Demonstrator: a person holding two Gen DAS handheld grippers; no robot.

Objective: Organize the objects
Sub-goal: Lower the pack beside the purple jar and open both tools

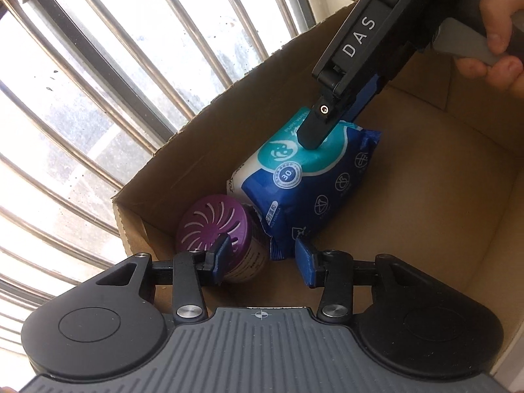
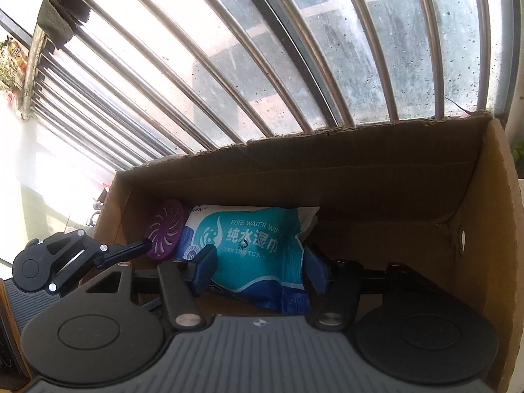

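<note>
Strong daylight pours through the barred window (image 2: 294, 49), blowing out the panes at left in both views; the cardboard box (image 2: 360, 177) interior sits in brown shadow, and fisheye distortion bends the bars toward the edges

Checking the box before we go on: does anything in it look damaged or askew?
The wipes pack stands tilted against the purple-lidded jar, its wrapper crumpled. The cardboard box has a ragged top edge.
</note>
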